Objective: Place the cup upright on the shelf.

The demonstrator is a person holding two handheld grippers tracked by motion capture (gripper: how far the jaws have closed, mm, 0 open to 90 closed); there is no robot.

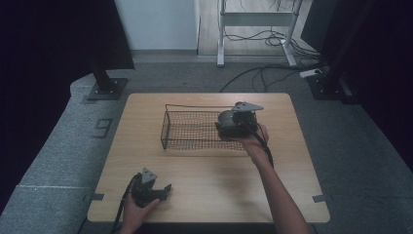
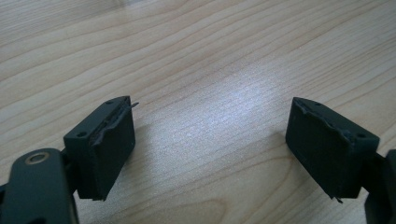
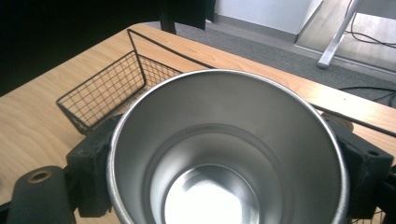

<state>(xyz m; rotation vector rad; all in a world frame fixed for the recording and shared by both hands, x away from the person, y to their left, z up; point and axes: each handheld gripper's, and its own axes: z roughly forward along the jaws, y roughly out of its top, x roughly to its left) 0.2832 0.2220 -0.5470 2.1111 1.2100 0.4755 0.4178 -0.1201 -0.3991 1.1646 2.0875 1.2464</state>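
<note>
Right gripper (image 3: 224, 154) clamped on empty steel cup (image 3: 224, 140) above wire basket (image 1: 190, 129), left gripper (image 2: 210, 144) wide open, empty, over bare table (image 2: 196, 56).

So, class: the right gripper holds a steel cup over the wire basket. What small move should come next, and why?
Probably lower the steel cup straight down into the wire basket. The right gripper clamps it upright over the basket's right end; the left gripper rests open, apart.
</note>
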